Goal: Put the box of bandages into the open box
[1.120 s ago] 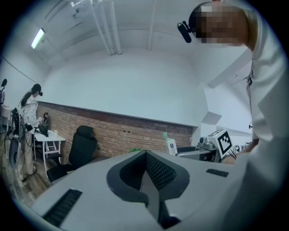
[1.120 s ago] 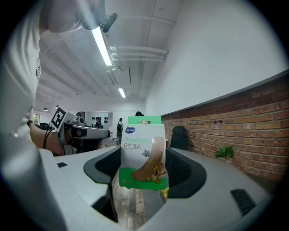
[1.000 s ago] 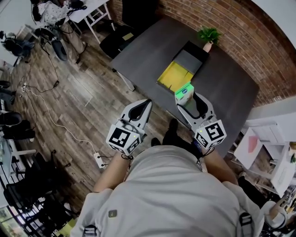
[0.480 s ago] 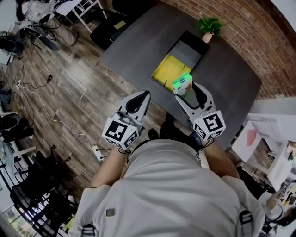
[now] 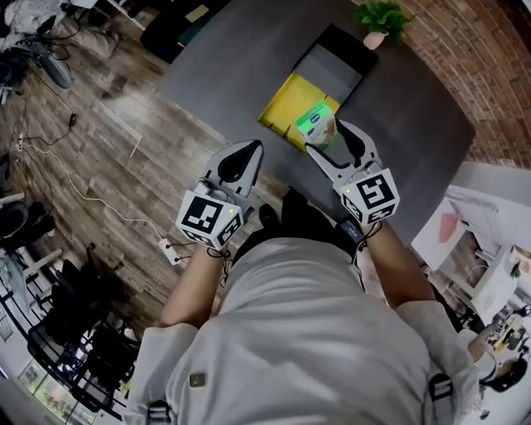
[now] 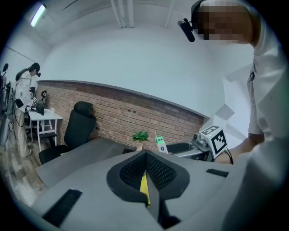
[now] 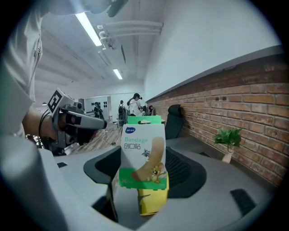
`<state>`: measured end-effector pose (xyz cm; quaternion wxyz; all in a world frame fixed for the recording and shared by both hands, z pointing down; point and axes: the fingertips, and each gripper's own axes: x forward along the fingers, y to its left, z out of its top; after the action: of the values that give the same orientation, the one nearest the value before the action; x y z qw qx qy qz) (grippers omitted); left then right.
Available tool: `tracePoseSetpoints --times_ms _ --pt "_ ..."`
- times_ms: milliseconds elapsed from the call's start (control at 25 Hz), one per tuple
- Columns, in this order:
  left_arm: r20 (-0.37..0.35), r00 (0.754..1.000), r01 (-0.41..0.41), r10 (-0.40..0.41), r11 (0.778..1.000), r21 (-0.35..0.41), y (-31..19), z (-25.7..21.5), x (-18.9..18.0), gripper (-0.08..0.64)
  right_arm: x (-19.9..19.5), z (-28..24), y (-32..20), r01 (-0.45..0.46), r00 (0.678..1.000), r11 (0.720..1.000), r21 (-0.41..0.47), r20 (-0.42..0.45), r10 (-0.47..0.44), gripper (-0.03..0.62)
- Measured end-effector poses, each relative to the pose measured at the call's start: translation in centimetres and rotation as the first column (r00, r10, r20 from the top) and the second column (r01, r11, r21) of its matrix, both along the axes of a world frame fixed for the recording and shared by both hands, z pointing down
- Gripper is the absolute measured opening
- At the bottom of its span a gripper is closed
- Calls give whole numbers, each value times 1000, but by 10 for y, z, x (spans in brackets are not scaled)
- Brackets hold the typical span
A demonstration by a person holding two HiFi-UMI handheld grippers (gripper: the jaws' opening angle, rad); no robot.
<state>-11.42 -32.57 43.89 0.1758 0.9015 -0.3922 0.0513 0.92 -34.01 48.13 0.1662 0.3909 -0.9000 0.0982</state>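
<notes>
My right gripper (image 5: 325, 141) is shut on the box of bandages (image 5: 318, 124), a white and green carton with a bandage picture, which fills the middle of the right gripper view (image 7: 143, 158). In the head view it hangs over the near edge of the open box (image 5: 292, 100), whose yellow inside shows on the dark table (image 5: 224, 66). My left gripper (image 5: 238, 160) is shut with nothing in it, held over the floor left of the right one. From the left gripper view the bandage box (image 6: 161, 143) shows small beside the right gripper's marker cube (image 6: 216, 138).
A small potted plant (image 5: 377, 21) stands at the table's far edge by the brick wall (image 5: 489, 75). A black office chair (image 6: 76, 126) sits at the table's left end. Cables (image 5: 58, 166) trail over the wooden floor. A person (image 6: 25, 97) stands at a white desk far left.
Both grippers have moved forward toward the table. The bandage box went from in front of the open box to over its near edge. The left gripper stayed shut.
</notes>
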Motion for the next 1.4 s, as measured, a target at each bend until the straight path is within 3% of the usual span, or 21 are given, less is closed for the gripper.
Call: tracePoseSetpoints --times_ms 240,840,1400 --pt "27 1000 -11 13 998 -56 -23 41 13 15 3 44 -25 58 998 996 -69 -35 -60 313" --pt "83 995 -31 49 979 -200 -49 142 26 15 0 156 -66 105 975 963 -250 -167 -150 313" --pt "114 993 4 28 962 -273 -59 194 31 15 -6 250 -75 116 952 888 -445 -206 -228 313"
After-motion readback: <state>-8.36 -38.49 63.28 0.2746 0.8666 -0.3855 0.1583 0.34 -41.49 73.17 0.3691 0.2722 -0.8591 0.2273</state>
